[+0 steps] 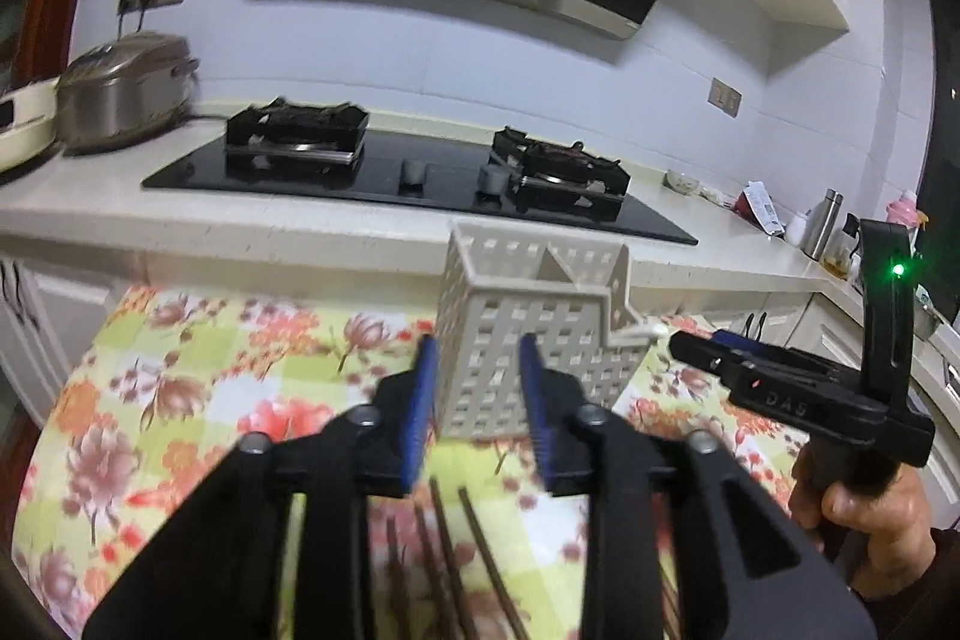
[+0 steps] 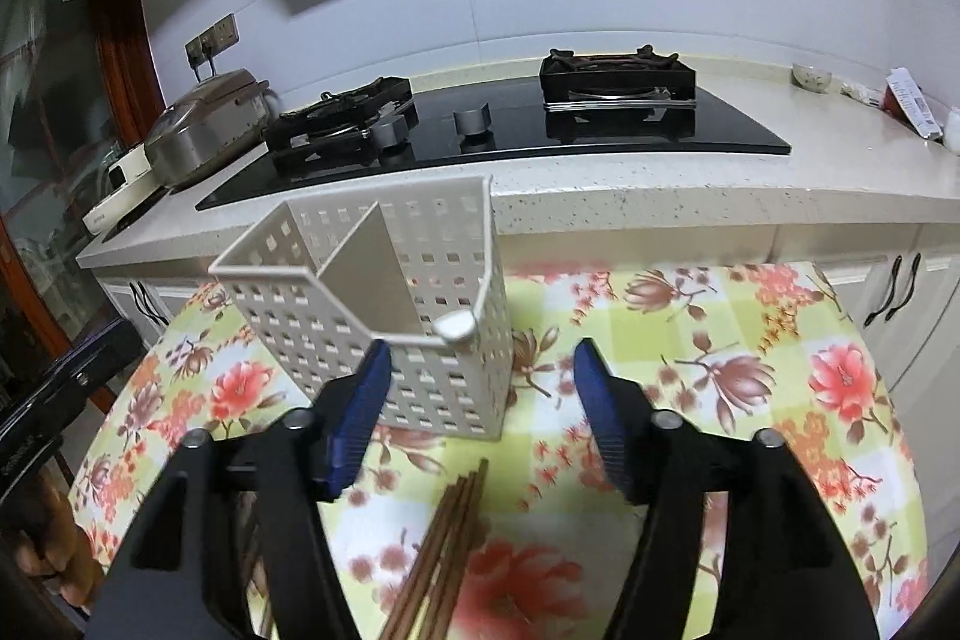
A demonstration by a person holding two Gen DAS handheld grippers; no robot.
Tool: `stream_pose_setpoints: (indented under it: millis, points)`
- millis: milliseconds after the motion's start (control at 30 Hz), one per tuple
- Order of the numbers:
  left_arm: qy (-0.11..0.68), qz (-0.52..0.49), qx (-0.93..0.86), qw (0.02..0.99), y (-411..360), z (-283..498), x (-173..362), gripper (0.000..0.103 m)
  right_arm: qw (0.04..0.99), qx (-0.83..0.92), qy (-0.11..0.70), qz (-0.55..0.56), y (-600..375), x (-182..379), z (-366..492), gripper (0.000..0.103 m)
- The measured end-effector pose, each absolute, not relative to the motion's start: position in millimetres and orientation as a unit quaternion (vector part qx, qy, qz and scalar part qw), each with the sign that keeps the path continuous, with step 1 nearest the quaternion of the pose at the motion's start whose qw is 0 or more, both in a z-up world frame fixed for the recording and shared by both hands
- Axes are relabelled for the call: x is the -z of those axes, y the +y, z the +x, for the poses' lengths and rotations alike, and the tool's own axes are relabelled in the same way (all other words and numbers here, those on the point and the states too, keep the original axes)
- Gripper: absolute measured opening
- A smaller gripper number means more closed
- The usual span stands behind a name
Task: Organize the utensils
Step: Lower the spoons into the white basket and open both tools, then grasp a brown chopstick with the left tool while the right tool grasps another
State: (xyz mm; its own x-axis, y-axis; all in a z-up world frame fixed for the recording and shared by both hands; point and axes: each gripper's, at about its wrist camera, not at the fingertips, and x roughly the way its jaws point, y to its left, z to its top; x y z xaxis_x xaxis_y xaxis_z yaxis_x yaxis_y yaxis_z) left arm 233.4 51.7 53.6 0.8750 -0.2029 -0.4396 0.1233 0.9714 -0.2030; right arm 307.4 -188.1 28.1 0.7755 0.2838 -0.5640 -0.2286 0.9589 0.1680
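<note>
Left gripper (image 1: pixel 477 394) stands partly open and empty; right gripper (image 2: pixel 480 424) gapes wide, empty too. The chopsticks (image 2: pixel 447 538) lie at 6 o'clock beneath both, pointing toward the holder (image 2: pixel 384 304) at 12, likely nearer the right.

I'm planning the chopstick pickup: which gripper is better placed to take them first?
Right, probably. The right gripper stands wide open with the chopsticks bundled between its fingers. The left gripper gapes narrower over splayed sticks, facing the white holder.
</note>
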Motion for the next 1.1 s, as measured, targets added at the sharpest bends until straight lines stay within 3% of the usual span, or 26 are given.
stream_pose_setpoints:
  millis: [267, 500, 1100]
  points:
    - [0.305, -0.100, 0.054, 0.946, 76, 196, -15, 0.034, 0.923, -0.129, 0.360, 0.045, -202, 3, 270, 0.073]
    - [0.382, -0.085, 0.055, 0.919, 71, 181, 27, 0.033, 0.891, -0.106, 0.439, 0.052, -205, 52, 242, 0.074]
    - [0.438, -0.005, 0.020, 0.899, 48, 204, 53, 0.025, 0.879, -0.074, 0.470, 0.025, -189, 65, 257, 0.076]
